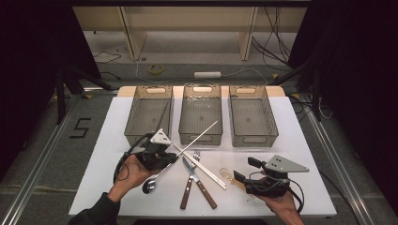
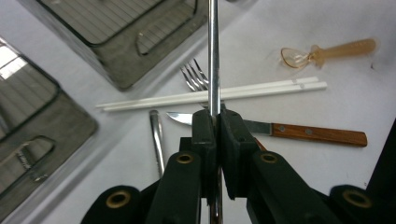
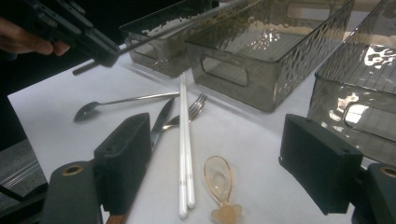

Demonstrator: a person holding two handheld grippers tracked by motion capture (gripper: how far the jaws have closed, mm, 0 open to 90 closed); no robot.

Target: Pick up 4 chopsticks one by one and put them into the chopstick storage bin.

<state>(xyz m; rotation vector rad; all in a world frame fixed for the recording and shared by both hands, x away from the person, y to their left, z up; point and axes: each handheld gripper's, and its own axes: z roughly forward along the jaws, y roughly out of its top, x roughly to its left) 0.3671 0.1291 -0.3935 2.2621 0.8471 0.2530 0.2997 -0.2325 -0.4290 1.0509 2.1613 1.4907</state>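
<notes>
My left gripper (image 1: 173, 157) (image 2: 215, 119) is shut on a thin metal rod (image 1: 199, 136) (image 2: 214, 46), which slants up off the table toward the middle grey bin (image 1: 201, 139). From the right gripper view, that gripper (image 3: 93, 42) and the rod (image 3: 187, 21) hang in front of the bins. My right gripper (image 1: 241, 169) (image 3: 222, 154) stands open at the front right, with an amber plastic spoon (image 1: 227, 176) (image 3: 219, 179) on the table below its jaws. Nothing is between its pads.
On the white table lie a pair of white chopsticks (image 1: 202, 165) (image 2: 215, 95) (image 3: 185, 140), a fork (image 1: 196, 157) (image 2: 195, 77), a wooden-handled knife (image 1: 199, 183) (image 2: 317, 134) and a metal spoon (image 1: 150, 184) (image 3: 88, 110). A left bin (image 1: 145, 139) and a right bin (image 1: 256, 140) flank the middle one.
</notes>
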